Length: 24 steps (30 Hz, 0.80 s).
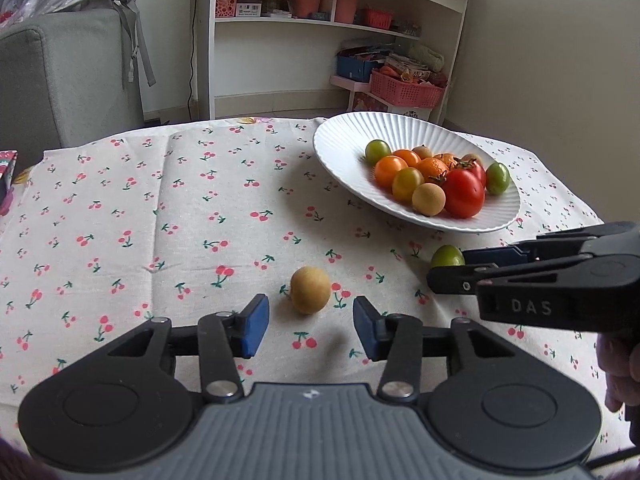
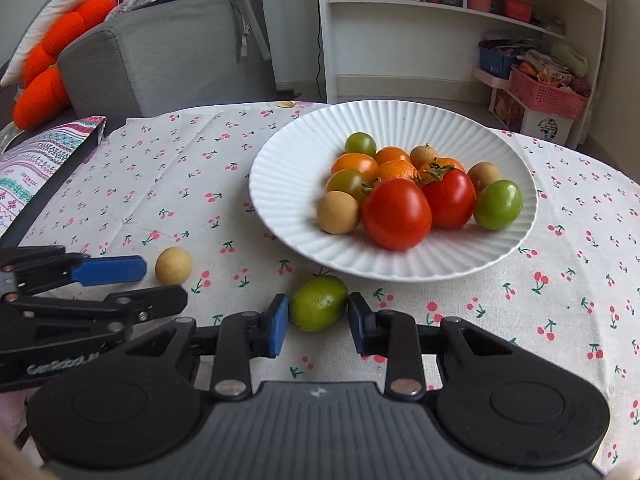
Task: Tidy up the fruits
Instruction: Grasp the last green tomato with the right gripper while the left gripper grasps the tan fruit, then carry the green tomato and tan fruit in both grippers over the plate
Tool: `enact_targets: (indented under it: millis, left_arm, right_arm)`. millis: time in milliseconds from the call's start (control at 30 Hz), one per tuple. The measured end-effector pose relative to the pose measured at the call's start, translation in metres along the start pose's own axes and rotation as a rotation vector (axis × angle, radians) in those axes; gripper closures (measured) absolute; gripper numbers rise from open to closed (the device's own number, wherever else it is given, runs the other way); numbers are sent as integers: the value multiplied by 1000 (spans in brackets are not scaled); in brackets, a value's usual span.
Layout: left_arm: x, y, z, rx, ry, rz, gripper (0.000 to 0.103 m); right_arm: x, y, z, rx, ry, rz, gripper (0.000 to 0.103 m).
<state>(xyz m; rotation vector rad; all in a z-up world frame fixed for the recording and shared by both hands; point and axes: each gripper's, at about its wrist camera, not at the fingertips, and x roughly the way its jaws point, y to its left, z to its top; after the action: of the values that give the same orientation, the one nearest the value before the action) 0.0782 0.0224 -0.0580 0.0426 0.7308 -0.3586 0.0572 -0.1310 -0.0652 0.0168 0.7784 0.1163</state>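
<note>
A white ribbed plate (image 1: 344, 140) (image 2: 280, 168) holds several fruits: red tomatoes (image 2: 396, 212), green and orange ones and tan round fruits. A tan round fruit (image 1: 310, 290) (image 2: 173, 266) lies on the cherry-print cloth just ahead of my open left gripper (image 1: 308, 326), between its blue pads but a little beyond them. A green fruit (image 2: 318, 303) (image 1: 447, 257) lies in front of the plate between the blue pads of my right gripper (image 2: 318, 326), which stand close at both sides, open. The right gripper also shows from the side in the left wrist view (image 1: 448, 270).
A patterned box (image 2: 36, 168) lies at the table's left edge. A grey sofa (image 2: 180, 48) and a white shelf unit (image 2: 460, 20) with pink baskets stand behind the table. The left gripper (image 2: 136, 280) reaches in from the left in the right wrist view.
</note>
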Motion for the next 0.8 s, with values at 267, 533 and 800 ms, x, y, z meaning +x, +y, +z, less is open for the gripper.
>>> enact_targets:
  millis: [267,533,800]
  left_arm:
    - [11,-8,3,16,0,35,84]
    - [10,-10,4,27,4,37,91]
    - [-2,-9,9,7,-13,16,91]
  right_arm:
    - [-4,-12,-3,6,7,1,74]
    - [-9,-16,-3,5,7,21,74]
    - [-23,-16,-2,9,-10,72,74]
